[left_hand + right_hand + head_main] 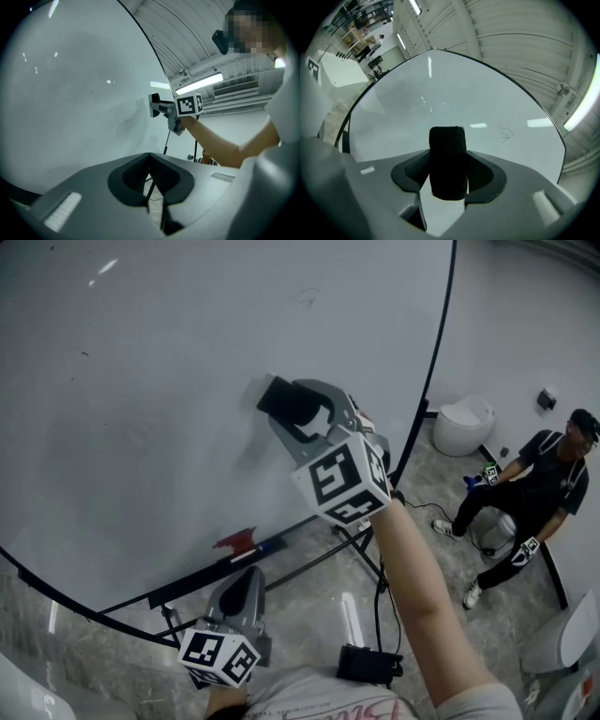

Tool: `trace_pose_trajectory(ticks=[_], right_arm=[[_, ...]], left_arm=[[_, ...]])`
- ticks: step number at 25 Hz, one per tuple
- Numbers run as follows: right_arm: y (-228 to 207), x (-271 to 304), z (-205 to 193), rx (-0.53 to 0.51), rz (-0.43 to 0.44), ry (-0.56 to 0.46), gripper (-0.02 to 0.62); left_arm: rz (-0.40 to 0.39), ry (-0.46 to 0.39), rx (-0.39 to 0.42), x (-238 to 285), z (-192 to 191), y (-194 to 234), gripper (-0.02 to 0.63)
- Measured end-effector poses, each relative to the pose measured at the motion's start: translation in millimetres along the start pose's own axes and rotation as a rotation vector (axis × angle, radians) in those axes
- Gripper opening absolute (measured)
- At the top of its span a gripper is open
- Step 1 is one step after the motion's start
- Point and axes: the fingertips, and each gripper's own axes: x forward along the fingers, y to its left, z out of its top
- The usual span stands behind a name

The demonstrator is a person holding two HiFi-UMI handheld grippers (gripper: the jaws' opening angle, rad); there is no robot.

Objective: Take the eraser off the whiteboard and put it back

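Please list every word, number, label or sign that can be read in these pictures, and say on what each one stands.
No text can be read.
Shirt: pink script print, cut off and blurred, unreadable.
Whiteboard: one faint scribble, no word.
Right cube, left cube: black-and-white square patterns, no letters.
Eraser: plain black, no label.

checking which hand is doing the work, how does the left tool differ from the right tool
The right tool is shut on the black eraser; the left tool holds nothing. The right tool's jaws stand wide around the eraser; the left tool's are closed together. The right tool is raised toward the whiteboard on an outstretched arm; the left tool sits low, near the board's bottom edge. Both are grey with a marker cube.
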Motion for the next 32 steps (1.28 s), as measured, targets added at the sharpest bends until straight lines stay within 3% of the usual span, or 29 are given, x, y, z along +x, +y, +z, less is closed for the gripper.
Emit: trace_pose_trajectory(ticks=[10, 17, 20, 26, 32], right_arm=[[22.8, -83.9, -11.0, 0.483, 0.006, -0.136, 0.224], [70.2, -130.0, -39.7, 0.583, 0.0, -0.083, 0.224], [89.2, -146.7, -62.4, 0.685, -0.02, -0.026, 0.224], [112.8, -171.9, -86.0, 0.875, -0.07, -0.029, 0.225], [145.6, -180.7, -94.7, 0.881, -0.049, 0.013, 0.227]], left_arm=[[-0.016, -0.002, 0.008, -5.5, 0.4, -12.1, 0.0], [-0.017, -0.012, 0.005, -14.8, 1.4, -16.0, 0.0], [-0.016, -0.025, 0.006, -19.2, 5.6, -16.3, 0.0], [-0.03, -0.031, 0.021, -21.5, 8.6, -19.1, 0.0], [-0.044, -0.032, 0.038, -20.7, 10.7, -22.0, 0.0]])
